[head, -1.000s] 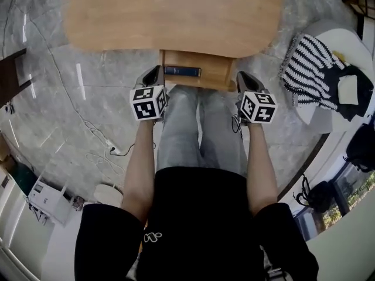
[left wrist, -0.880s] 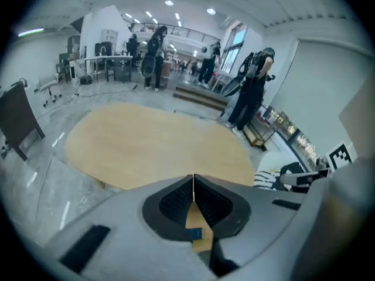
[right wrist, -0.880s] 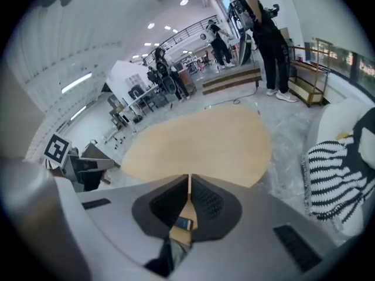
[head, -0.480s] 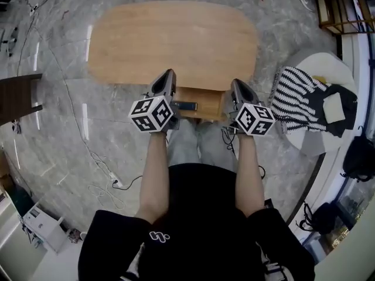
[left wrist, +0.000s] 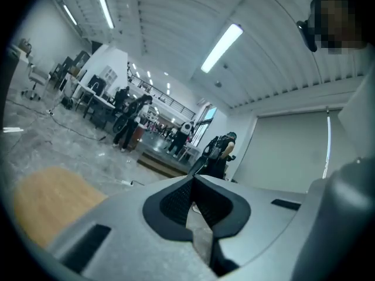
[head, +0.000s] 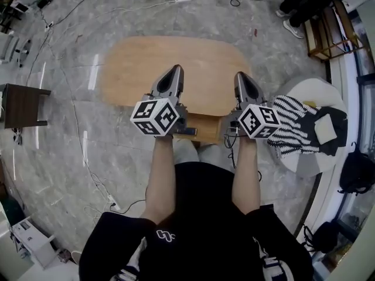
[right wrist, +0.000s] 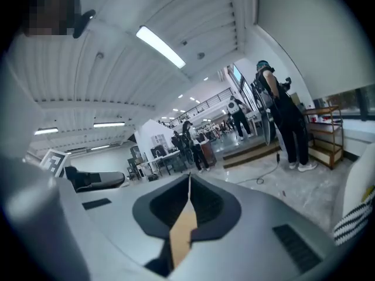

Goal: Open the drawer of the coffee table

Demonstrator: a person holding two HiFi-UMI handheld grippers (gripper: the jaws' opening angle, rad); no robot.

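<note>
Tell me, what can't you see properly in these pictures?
Drawer: head view, half hidden under the table and behind the left gripper.
Dark thing in the drawer: head view, too small, partly behind that gripper.
Both gripper views: drawer out of frame; far-off people too small.

"What's the coffee table [head: 135, 69] like?"
"Low and made of pale wood. Its tabletop is a rounded oblong, bare, and it stands on the grey marble floor."
"And its drawer [head: 208, 126]?"
"Same pale wood. It's pulled out from under the near long edge, right of the middle."
</note>
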